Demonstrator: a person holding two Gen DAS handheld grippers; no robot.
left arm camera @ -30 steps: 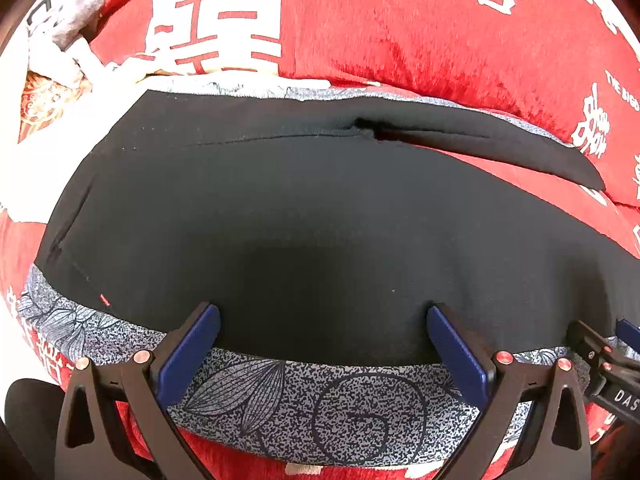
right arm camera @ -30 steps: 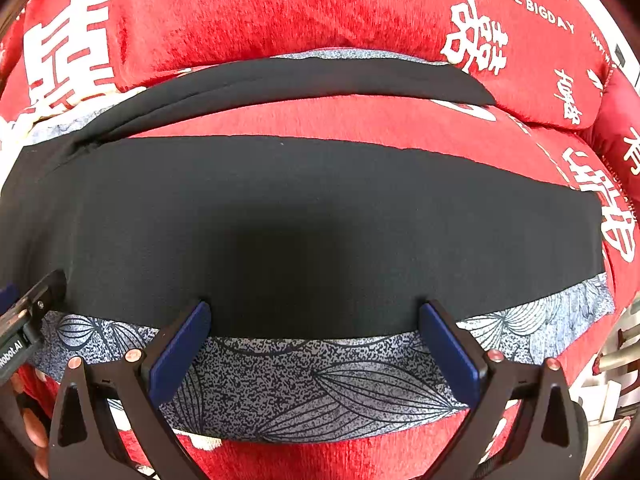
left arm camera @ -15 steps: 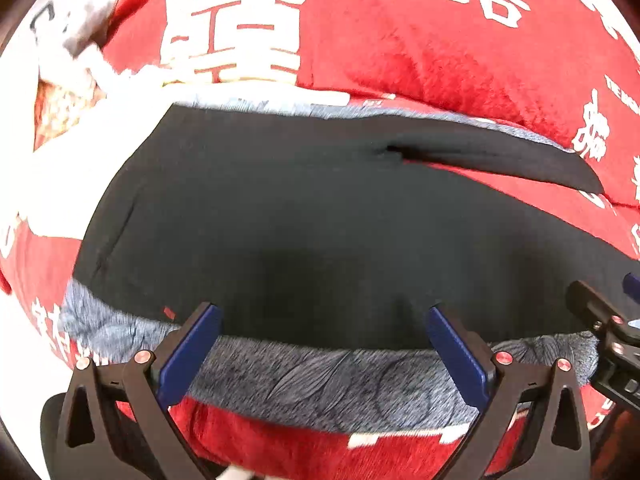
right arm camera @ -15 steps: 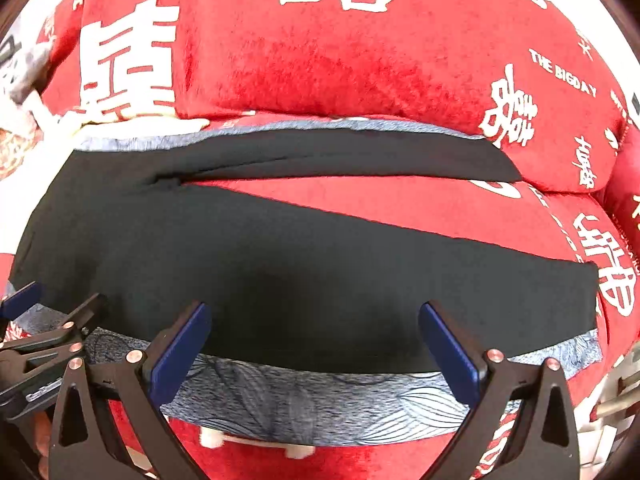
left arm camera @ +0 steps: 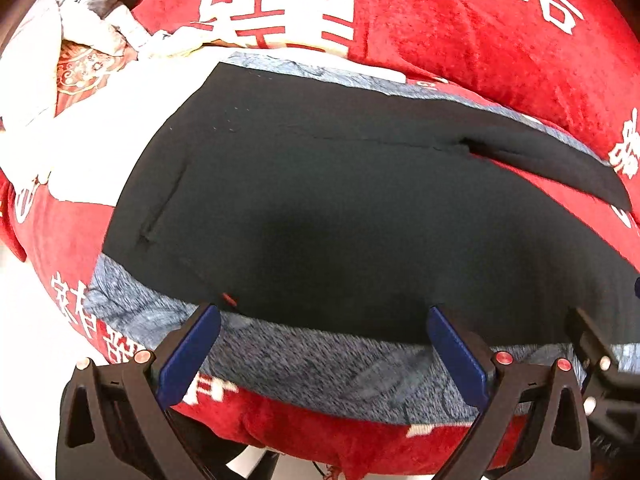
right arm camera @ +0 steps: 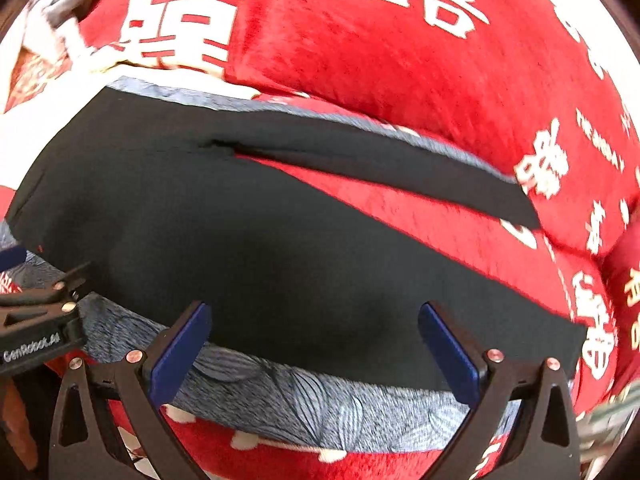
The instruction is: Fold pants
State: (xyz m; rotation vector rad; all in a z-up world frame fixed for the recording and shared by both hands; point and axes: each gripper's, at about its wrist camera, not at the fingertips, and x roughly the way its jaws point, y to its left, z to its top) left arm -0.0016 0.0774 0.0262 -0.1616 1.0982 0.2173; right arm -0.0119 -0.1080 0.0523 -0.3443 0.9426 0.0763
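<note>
Now both grippers, left [left arm camera: 323,330] and right [right arm camera: 314,328], gape wide, gripping nothing, over black pants [left arm camera: 360,220] spread flat on a grey cloth [right arm camera: 320,408].

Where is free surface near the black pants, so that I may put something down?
Red blanket shows bare in the wedge between the two legs of the black pants. The far left corner is crowded with crumpled white cloth.

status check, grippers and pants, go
Left gripper and right gripper both open, holding nothing. Black pants flat on patterned cloth, legs apart. Nothing in the way.
</note>
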